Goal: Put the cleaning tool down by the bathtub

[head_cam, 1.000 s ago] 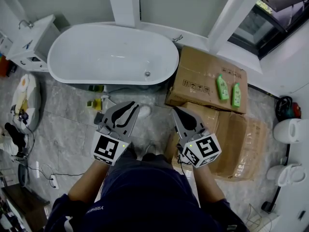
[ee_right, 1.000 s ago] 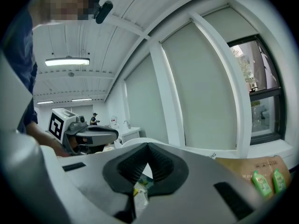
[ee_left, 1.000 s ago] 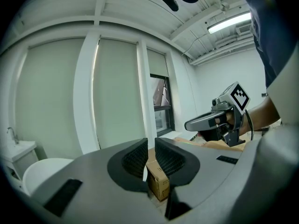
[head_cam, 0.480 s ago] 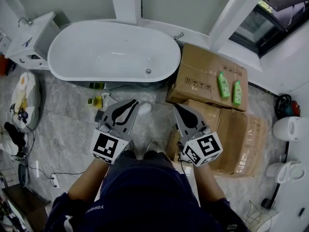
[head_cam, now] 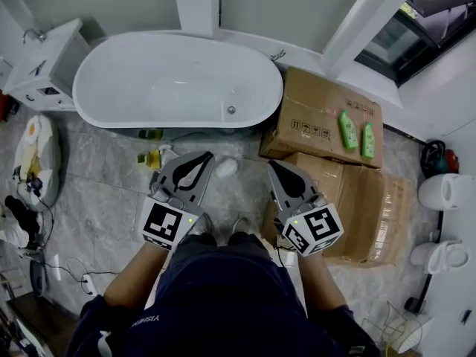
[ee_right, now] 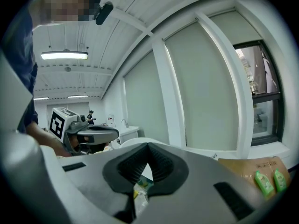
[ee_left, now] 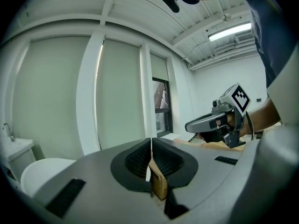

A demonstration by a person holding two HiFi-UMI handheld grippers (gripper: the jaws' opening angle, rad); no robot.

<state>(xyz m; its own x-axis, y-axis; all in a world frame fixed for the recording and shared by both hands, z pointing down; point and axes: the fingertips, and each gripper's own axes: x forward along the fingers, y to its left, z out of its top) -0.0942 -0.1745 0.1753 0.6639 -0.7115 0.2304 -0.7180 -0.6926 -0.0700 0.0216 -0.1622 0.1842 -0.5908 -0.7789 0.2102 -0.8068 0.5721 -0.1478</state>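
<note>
Cleaning tool, head view: most likely the small yellow-and-white item (head_cam: 151, 158) lying on the grey floor (head_cam: 97, 192), just on the near side of the bathtub (head_cam: 175, 80). Which of the small floor things it is, I cannot tell for sure.
Left gripper, head view: the left gripper (head_cam: 207, 157) hovers over the floor, its tips just right of that item and apart from it.
Right gripper, head view: the right gripper (head_cam: 271, 164) points toward the cardboard box (head_cam: 320, 117), well apart from the tool.
Left gripper view: the jaws have just been closing and now meet with nothing between them. Only a corner of the cardboard box shows past them, and the tool is out of sight.
Right gripper view: the jaws are together and empty. Yellow and green floor clutter (ee_right: 140, 186) shows below them.
Step in hand: the set-down looks done. Doing it well now means drawing both grippers clear without brushing the tool.
</note>
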